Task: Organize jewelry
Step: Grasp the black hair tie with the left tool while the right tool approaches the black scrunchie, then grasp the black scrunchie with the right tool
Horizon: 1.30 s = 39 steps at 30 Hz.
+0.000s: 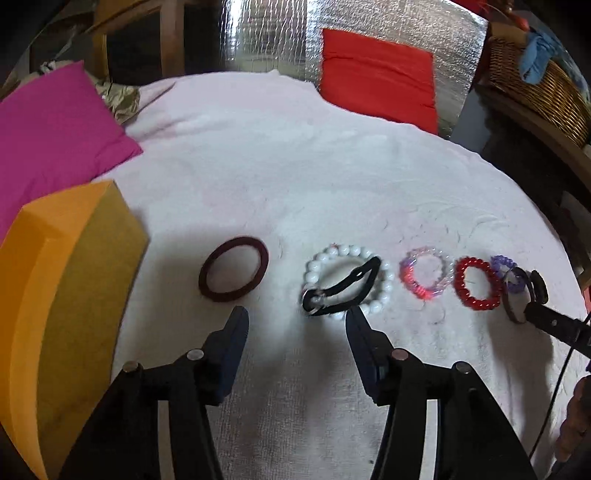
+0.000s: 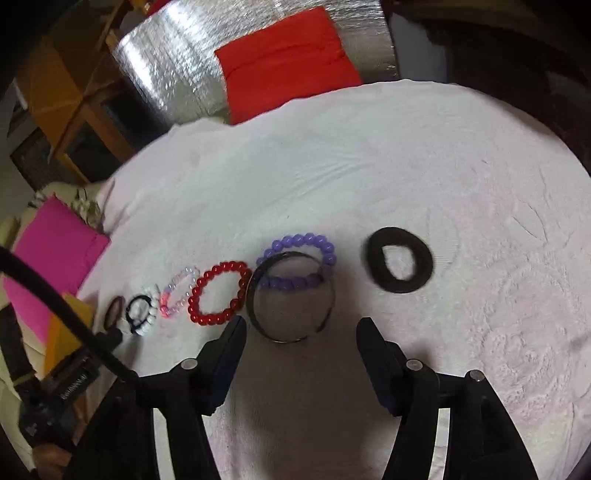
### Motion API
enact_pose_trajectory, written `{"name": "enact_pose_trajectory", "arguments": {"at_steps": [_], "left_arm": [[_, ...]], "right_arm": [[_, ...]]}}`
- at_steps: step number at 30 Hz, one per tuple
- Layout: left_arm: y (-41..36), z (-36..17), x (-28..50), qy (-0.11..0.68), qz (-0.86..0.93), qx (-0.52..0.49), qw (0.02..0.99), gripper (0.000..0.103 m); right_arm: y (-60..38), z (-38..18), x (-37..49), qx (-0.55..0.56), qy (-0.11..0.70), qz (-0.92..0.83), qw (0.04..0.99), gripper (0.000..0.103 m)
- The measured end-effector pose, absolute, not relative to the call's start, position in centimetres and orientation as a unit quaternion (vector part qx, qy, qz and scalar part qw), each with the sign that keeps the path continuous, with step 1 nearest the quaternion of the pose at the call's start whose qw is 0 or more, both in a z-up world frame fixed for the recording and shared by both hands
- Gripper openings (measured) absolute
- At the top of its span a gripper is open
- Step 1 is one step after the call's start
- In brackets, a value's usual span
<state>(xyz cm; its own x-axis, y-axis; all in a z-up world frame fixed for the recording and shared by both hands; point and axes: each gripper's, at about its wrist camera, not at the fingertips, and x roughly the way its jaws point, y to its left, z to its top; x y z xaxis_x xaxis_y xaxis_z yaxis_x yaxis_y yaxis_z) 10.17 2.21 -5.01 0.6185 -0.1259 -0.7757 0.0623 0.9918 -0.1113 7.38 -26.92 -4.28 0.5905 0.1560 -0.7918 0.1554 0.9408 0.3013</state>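
A row of jewelry lies on a white towel [image 1: 295, 166]. In the left wrist view, from left: a dark red bangle [image 1: 233, 269], a white bead bracelet [image 1: 376, 299] with a black hair tie [image 1: 341, 291] across it, a pink-clear bracelet [image 1: 424, 273], a red bead bracelet [image 1: 476, 283] and a purple bead bracelet [image 1: 504, 263]. My left gripper [image 1: 295, 317] is open just before the white bracelet. In the right wrist view, my right gripper [image 2: 301, 325] is open before a dark metal bangle [image 2: 290, 297] overlapping the purple bracelet [image 2: 299, 243]. A black scrunchie [image 2: 400, 259] lies to the right.
An orange box [image 1: 66, 306] stands at the left, beside a magenta cushion [image 1: 55, 140]. A red cushion [image 1: 376, 77] leans on a silver foil panel [image 1: 266, 33] at the back. A wicker basket [image 1: 535, 85] sits at the far right.
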Motion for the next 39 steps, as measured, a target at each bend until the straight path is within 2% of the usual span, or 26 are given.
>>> {"name": "enact_pose_trajectory", "arguments": {"at_steps": [7, 10, 12, 13, 15, 16, 17, 18, 19, 20, 22, 25, 35, 39], "left_arm": [[0.2, -5.3, 11.3, 0.418, -0.071, -0.021, 0.905, 0.056], [-0.6, -5.3, 12.3, 0.410, -0.071, -0.007, 0.909, 0.056], [-0.7, -5.3, 12.7, 0.413, -0.081, -0.009, 0.907, 0.056], [-0.9, -5.5, 13.0, 0.416, -0.083, -0.008, 0.905, 0.052], [-1.3, -5.9, 13.4, 0.428, -0.098, -0.005, 0.898, 0.032], [-1.5, -6.2, 13.5, 0.435, -0.110, -0.008, 0.894, 0.019], [-1.7, -6.2, 13.5, 0.440, -0.116, -0.008, 0.891, 0.012], [-1.9, -6.2, 13.4, 0.441, -0.119, -0.005, 0.890, 0.011], [-2.0, -6.1, 13.3, 0.441, -0.124, 0.000, 0.889, 0.009], [-2.1, -5.9, 13.2, 0.441, -0.130, 0.000, 0.888, 0.008], [-1.8, -5.5, 12.7, 0.443, -0.140, -0.007, 0.885, 0.007], [-1.3, -4.7, 11.8, 0.447, -0.151, -0.018, 0.882, 0.007], [-3.9, -1.6, 6.0, 0.417, -0.231, 0.004, 0.879, 0.007], [-4.6, -1.3, 5.5, 0.416, -0.220, -0.010, 0.882, 0.007]], "right_arm": [[-24.0, -4.9, 8.6, 0.093, 0.446, -0.047, 0.889, 0.067], [-23.5, -5.1, 8.5, 0.075, 0.436, -0.064, 0.895, 0.058], [-23.4, -5.1, 8.4, 0.067, 0.432, -0.067, 0.897, 0.057], [-23.5, -5.0, 8.4, 0.066, 0.430, -0.067, 0.898, 0.057], [-23.6, -5.0, 8.3, 0.064, 0.429, -0.064, 0.899, 0.056], [-23.7, -5.0, 8.2, 0.063, 0.428, -0.061, 0.899, 0.056], [-23.8, -5.0, 8.1, 0.062, 0.427, -0.059, 0.900, 0.055], [-23.9, -5.0, 8.0, 0.062, 0.426, -0.057, 0.901, 0.054], [-23.9, -4.9, 8.0, 0.061, 0.425, -0.056, 0.901, 0.049], [-24.0, -4.8, 7.9, 0.062, 0.424, -0.053, 0.902, 0.035], [-24.3, -4.6, 7.7, 0.061, 0.429, -0.052, 0.900, 0.021], [-25.2, -4.6, 7.2, 0.077, 0.435, -0.043, 0.896, 0.014], [-29.9, -3.7, 6.0, 0.145, 0.431, -0.012, 0.890, 0.014], [-30.4, -2.9, 6.2, 0.181, 0.418, 0.002, 0.890, 0.020]]}}
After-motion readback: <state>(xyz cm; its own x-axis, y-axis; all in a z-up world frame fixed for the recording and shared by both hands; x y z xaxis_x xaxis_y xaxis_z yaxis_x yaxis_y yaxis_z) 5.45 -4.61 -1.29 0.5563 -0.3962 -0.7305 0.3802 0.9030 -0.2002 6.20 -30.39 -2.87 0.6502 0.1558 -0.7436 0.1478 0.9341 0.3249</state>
